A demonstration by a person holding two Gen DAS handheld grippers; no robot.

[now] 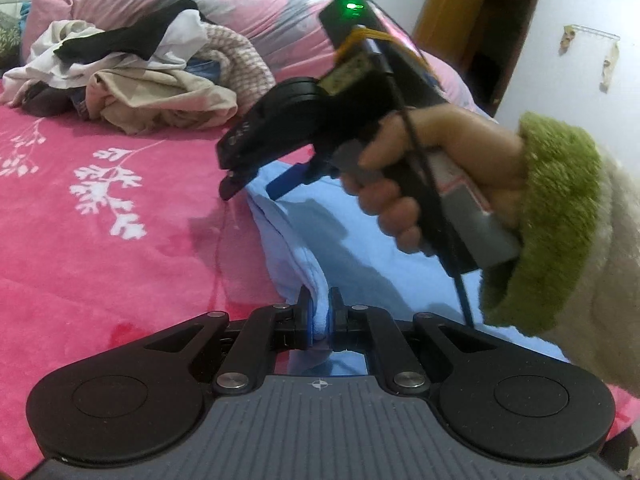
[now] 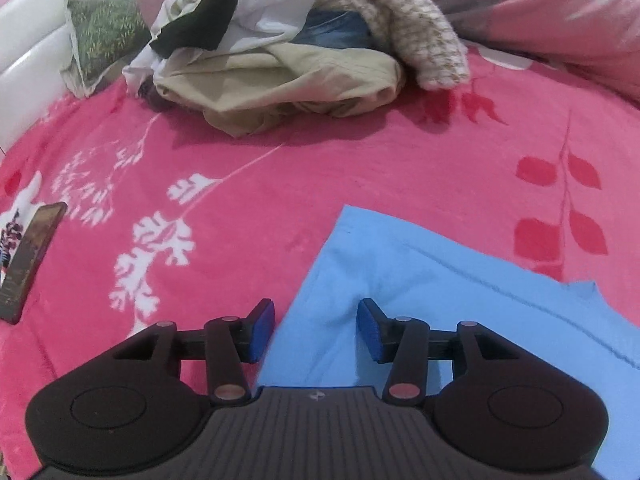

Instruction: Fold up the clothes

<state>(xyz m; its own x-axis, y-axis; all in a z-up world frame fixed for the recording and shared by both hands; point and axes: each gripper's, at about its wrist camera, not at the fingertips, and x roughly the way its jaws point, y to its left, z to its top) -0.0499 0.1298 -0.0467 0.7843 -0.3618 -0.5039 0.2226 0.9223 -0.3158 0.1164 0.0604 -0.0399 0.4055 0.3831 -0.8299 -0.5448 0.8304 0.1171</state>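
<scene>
Left tool (image 1: 319,314): pinched tight on the blue shirt's (image 1: 360,248) edge.
Right tool (image 2: 316,330): pads apart, over the shirt corner.
Shirt: runs toward two o'clock.

The blanket (image 2: 360,160) on the bed is hot pink with white branch sprigs and red leaves. The garment (image 2: 420,280) is plain light blue. The pile holds a beige garment (image 2: 280,80), a beige-and-white checked knit (image 2: 400,20) and a black piece (image 2: 200,28). The sleeve cuff (image 1: 552,220) is fuzzy moss green. The right gripper (image 2: 316,330) has blue pads.
</scene>
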